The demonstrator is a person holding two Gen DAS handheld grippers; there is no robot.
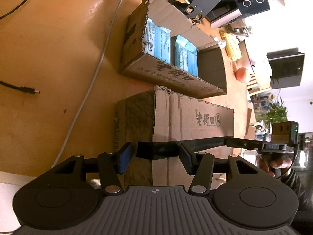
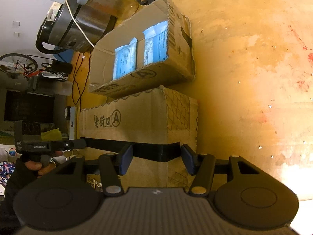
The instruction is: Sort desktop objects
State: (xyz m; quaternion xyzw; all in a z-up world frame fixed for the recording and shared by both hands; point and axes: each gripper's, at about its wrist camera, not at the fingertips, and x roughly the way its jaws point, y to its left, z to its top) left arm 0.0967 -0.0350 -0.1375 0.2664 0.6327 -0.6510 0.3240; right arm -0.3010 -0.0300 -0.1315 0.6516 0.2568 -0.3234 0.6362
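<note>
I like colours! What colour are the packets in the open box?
Light blue packets; right wrist view.

My left gripper (image 1: pixel 154 157) is matte black, with blue pads (image 1: pixel 125 159) on its fingers, silver rivets at the linkage joints and two round discs flanking a grey ribbed plate with a small crosshair mark. My right gripper (image 2: pixel 156 159) looks the same; white "GenRobot.AI" lettering shows on my left one from there. My sleeves (image 2: pixel 13 178) are dark.
</note>
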